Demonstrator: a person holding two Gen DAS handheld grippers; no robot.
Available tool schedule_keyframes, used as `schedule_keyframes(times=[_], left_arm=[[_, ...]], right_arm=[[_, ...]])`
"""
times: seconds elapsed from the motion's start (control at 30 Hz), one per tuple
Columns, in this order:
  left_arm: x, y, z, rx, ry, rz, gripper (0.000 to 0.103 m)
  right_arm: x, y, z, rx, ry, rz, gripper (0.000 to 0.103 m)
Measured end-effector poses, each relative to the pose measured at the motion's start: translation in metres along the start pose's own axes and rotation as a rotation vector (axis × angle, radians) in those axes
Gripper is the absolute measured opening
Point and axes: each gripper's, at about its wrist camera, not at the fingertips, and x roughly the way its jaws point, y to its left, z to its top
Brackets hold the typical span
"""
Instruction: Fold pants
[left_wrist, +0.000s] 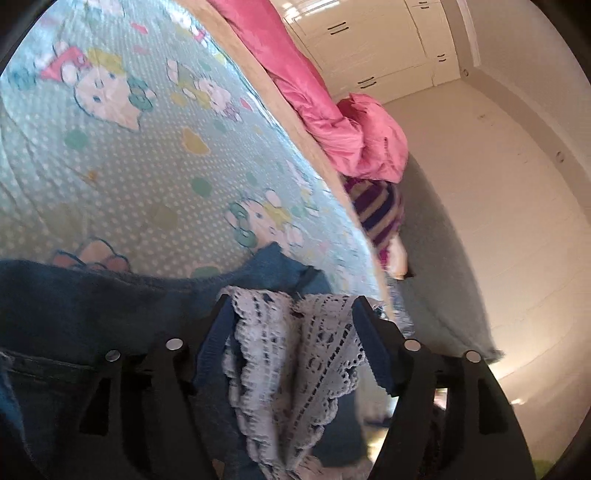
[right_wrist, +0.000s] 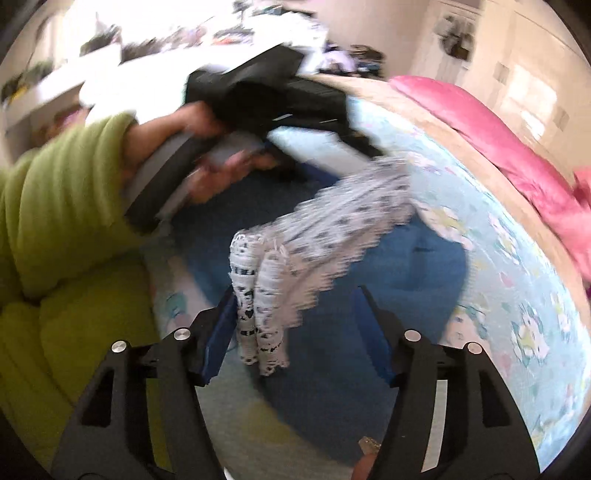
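Blue denim pants (left_wrist: 110, 295) with a white lace hem (left_wrist: 295, 354) lie on a bed with a light blue cartoon-print sheet (left_wrist: 129, 166). In the left wrist view my left gripper (left_wrist: 291, 306) stands open with the bunched lace hem between its fingers, jaws wide apart around it. In the right wrist view the pants (right_wrist: 332, 350) spread below, and the lace hem (right_wrist: 314, 236) hangs in a strip from the other gripper down past my right gripper (right_wrist: 295, 295). The right gripper is open; the lace lies against its left finger (right_wrist: 218, 332). The view is blurred.
A pink blanket (left_wrist: 332, 122) and a striped cloth (left_wrist: 376, 210) lie at the bed's far edge, with floor and white cupboards (left_wrist: 369, 44) beyond. In the right wrist view a green-sleeved arm (right_wrist: 62, 192) holds the other black gripper (right_wrist: 258, 96); a cluttered shelf sits behind.
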Motion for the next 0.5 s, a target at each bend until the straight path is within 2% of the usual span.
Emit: schedule_keyframes(times=[0.1,0.27,0.37,0.5], left_arm=[[-0.004,0.005,0.001,-0.045,-0.008,-0.057,0.071],[-0.002,0.000,-0.002,-0.026,0.010,0.008,0.071],[0.000,-0.003,-0.005,-0.006,0.026,0.049,0.075],[0.004,-0.004,-0.009,0.006,0.039,0.094,0.075]], right_arm=[[-0.009,-0.024,0.002,0.108,-0.038,0.030,0.058],[-0.023,-0.027,0.002,0.100,-0.076,0.075,0.063],[-0.018,-0.033,0.004,0.104,-0.058,0.033,0.063],[0.002,-0.068,0.012,0.165,-0.032,-0.036,0.063]])
